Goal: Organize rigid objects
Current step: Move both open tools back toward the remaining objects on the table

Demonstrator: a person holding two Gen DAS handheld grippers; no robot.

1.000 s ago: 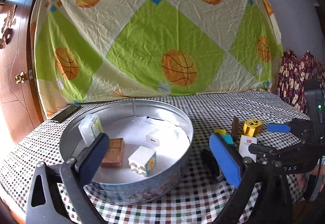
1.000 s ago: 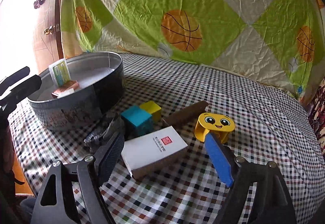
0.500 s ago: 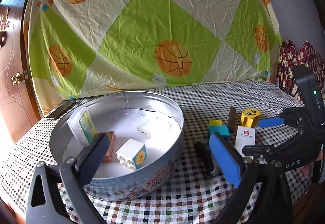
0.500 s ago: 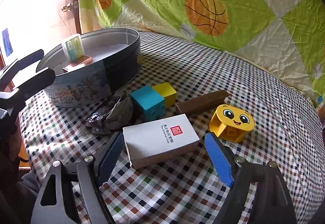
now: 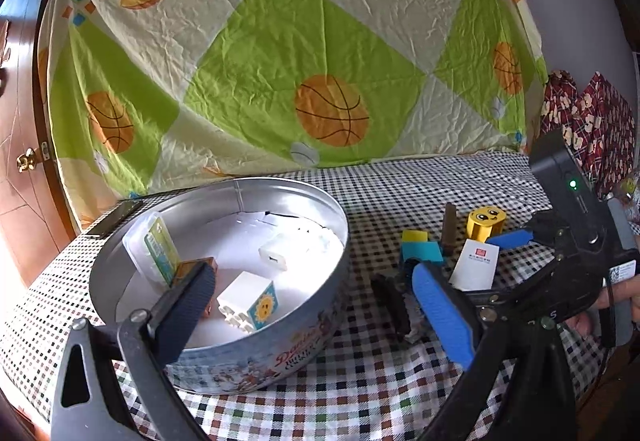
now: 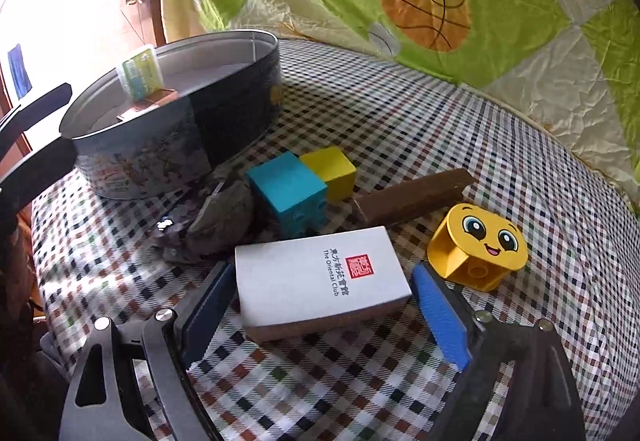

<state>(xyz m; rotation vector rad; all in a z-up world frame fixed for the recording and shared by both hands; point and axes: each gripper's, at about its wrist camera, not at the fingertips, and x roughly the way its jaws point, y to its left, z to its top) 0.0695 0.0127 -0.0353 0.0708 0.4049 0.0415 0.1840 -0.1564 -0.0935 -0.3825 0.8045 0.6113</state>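
White box (image 6: pixel 320 277) — between right gripper (image 6: pixel 324 301) pads.

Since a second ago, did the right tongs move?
Yes. The right tongs came forward and down toward the white box, which now sits between the just-widened jaws, untouched.

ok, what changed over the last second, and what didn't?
The right gripper closed in on the white box, and its jaws have just been opening; they now straddle the box without gripping. Nothing taken or released. The left gripper stays open at the tin; objects unmoved.
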